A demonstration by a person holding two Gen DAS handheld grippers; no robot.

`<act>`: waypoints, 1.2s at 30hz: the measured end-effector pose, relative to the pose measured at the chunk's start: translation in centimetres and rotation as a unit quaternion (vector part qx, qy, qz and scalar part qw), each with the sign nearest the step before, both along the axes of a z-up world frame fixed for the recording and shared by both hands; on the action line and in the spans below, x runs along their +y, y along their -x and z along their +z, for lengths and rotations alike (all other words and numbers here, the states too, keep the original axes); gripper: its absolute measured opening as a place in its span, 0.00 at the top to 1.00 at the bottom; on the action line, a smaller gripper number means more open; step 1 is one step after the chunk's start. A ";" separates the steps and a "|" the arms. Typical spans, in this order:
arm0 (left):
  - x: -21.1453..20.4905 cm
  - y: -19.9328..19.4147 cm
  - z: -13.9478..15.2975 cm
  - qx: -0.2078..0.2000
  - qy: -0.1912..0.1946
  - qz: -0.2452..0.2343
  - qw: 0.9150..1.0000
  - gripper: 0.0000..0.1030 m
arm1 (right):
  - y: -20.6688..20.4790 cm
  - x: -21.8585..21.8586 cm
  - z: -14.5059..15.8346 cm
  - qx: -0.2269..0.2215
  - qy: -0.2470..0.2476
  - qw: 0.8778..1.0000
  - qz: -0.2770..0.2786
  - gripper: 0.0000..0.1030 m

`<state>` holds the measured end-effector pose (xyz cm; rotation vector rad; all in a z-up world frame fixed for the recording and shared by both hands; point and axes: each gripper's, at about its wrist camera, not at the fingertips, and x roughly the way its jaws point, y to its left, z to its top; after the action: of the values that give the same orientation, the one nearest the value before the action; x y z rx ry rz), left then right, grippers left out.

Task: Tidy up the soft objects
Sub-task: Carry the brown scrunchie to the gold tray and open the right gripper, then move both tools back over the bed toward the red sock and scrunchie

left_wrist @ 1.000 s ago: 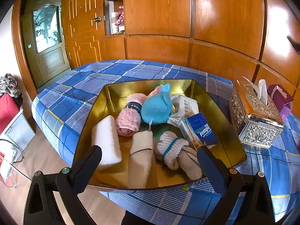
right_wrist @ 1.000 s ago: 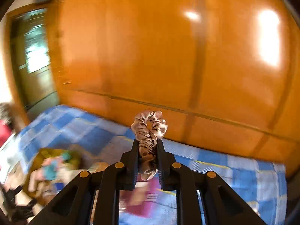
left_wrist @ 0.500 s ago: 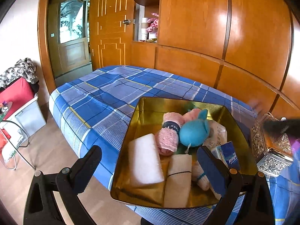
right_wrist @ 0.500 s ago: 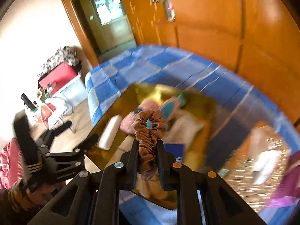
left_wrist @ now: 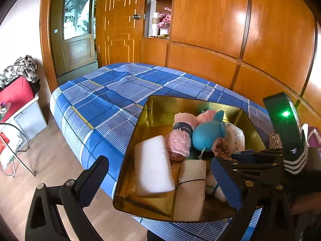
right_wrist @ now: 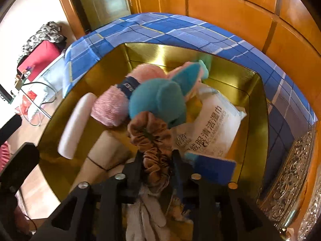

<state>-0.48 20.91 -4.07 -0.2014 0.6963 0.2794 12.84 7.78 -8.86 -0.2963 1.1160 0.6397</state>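
Scrunchie (right_wrist: 153,140) is clamped between the right gripper (right_wrist: 156,160) jaws, above the gold tray (right_wrist: 258,132). Left gripper (left_wrist: 160,178) stands wide apart.

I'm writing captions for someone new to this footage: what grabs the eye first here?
The gold tray on the blue plaid bed, packed with soft things, a teal plush toy on top. Then the brown scrunchie pinched in the right gripper just above the pile, beside the white wipes pack.

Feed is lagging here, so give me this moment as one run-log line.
right hand-held gripper: shut on brown scrunchie, over gold tray | left hand-held gripper: open, holding nothing | scrunchie: not released
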 end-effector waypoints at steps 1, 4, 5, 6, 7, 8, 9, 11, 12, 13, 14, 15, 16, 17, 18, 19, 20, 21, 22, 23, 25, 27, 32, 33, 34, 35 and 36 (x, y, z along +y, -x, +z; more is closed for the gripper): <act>-0.1 0.0 -0.1 0.001 -0.001 -0.001 1.000 0.01 | 0.1 -0.2 0.0 0.002 -0.005 1.000 0.000 0.66; -0.3 -0.2 -0.3 0.005 -0.003 -0.003 1.000 0.01 | 0.6 -0.7 0.2 0.010 -0.013 1.000 -0.003 0.59; -0.3 -0.2 -0.3 0.005 -0.002 -0.004 1.000 0.01 | 0.8 -0.6 0.4 0.011 -0.017 1.000 -0.004 0.59; -0.3 -0.2 -0.3 0.005 -0.003 -0.004 1.000 0.01 | 1.1 -0.8 0.6 0.008 -0.022 1.000 -0.005 0.56; -0.3 -0.2 -0.2 0.003 -0.005 -0.005 1.000 0.01 | 1.3 -0.7 0.8 0.003 -0.023 1.000 -0.007 0.52; -0.3 -0.1 -0.2 0.001 -0.005 -0.005 1.000 0.01 | 1.5 -0.9 1.2 -0.003 -0.024 1.000 -0.009 0.51; -0.4 -0.1 -0.1 0.000 -0.005 -0.005 1.000 0.01 | 1.8 -1.1 1.6 -0.011 -0.028 0.999 -0.012 0.49; -0.4 0.0 0.0 -0.002 -0.006 -0.006 1.000 0.01 | 2.3 -1.6 2.3 -0.023 -0.034 0.999 -0.018 0.48; -0.5 0.0 0.1 -0.003 -0.007 -0.007 1.000 0.01 | 2.6 -1.9 2.8 -0.031 -0.035 0.999 -0.022 0.48; -0.6 0.1 0.2 -0.005 -0.008 -0.008 1.000 0.01 | 2.8 -2.1 3.2 -0.038 -0.036 0.998 -0.025 0.48; -0.7 0.1 0.3 -0.006 -0.010 -0.011 1.000 0.01 | 3.0 -2.4 3.6 -0.045 -0.038 0.998 -0.027 0.48; -0.9 0.2 0.4 -0.008 -0.011 -0.013 1.000 0.01 | 3.3 -2.8 4.1 -0.054 -0.040 0.997 -0.031 0.48; -1.1 0.2 0.5 -0.009 -0.013 -0.016 1.000 0.01 | 3.6 -3.1 4.6 -0.062 -0.043 0.997 -0.034 0.48; -1.3 0.3 0.5 -0.010 -0.015 -0.019 1.000 0.01 | 3.8 -3.5 5.0 -0.069 -0.045 0.996 -0.038 0.48; -1.5 0.3 0.6 -0.012 -0.016 -0.023 1.000 0.01 | 4.1 -3.9 5.5 -0.078 -0.047 0.995 -0.041 0.48; -1.7 0.3 0.7 -0.013 -0.018 -0.027 0.999 0.01 | 4.3 -4.3 5.8 -0.083 -0.048 0.994 -0.044 0.48; -1.9 0.4 0.8 -0.014 -0.019 -0.030 0.999 0.01 | 4.6 -4.8 6.3 -0.090 -0.050 0.994 -0.046 0.48; -2.1 0.4 0.9 -0.016 -0.020 -0.034 0.999 0.01 | 5.0 -5.3 6.8 -0.099 -0.053 0.993 -0.047 0.48; -2.3 0.5 1.0 -0.017 -0.022 -0.038 0.999 0.01 | 5.2 -5.8 7.0 -0.104 -0.054 0.992 -0.049 0.48; -2.5 0.5 1.1 -0.018 -0.024 -0.042 0.999 0.01 | 5.6 -6.3 7.4 -0.110 -0.056 0.991 -0.050 0.48; -3.2 0.6 1.2 -0.020 -0.029 -0.053 0.998 0.01 | 6.3 -7.6 8.2 -0.121 -0.065 0.989 -0.053 0.48; -3.8 0.7 1.3 -0.020 -0.032 -0.064 0.997 0.01 | 6.9 -9.0 8.9 -0.132 -0.072 0.987 -0.057 0.48; -6.0 0.9 1.3 -0.020 -0.047 -0.103 0.993 0.01 | 7.9 -13.4 10.8 -0.155 -0.089 0.980 -0.086 0.48; -6.5 1.0 1.3 -0.019 -0.050 -0.114 0.992 0.01 | 8.1 -14.3 11.1 -0.159 -0.092 0.979 -0.092 0.48; -7.0 1.0 1.3 -0.019 -0.051 -0.123 0.991 0.01 | 8.3 -15.6 11.5 -0.164 -0.094 0.977 -0.102 0.48; -7.4 1.1 1.3 -0.018 -0.053 -0.133 0.990 0.01 | 8.5 -16.4 11.8 -0.167 -0.096 0.975 -0.108 0.48; -8.0 1.2 1.4 -0.018 -0.054 -0.147 0.988 0.01 | 8.8 -18.0 12.1 -0.168 -0.101 0.973 -0.122 0.48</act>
<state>-1.63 12.88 -2.71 0.0011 0.6637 0.0308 4.07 -10.24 3.27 -0.0845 0.7392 0.4591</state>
